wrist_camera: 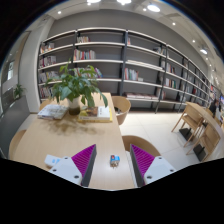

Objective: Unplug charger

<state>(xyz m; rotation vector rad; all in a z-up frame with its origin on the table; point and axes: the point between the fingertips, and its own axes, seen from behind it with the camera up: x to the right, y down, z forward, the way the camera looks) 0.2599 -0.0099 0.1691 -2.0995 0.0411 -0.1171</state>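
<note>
A small blue and grey charger [114, 159] stands on the light wooden table [70, 135], between my two fingers with clear gaps at both sides. My gripper [113, 160] is open, its purple pads [84, 157] wide apart at either side of the charger. I cannot make out a cable or socket on it.
A potted green plant [78, 85] and some books stand at the table's far end. A white object [55, 160] lies left of my left finger. Chairs [122, 104] stand past the table, more tables and chairs [200, 125] to the right, bookshelves [120, 65] along the back wall.
</note>
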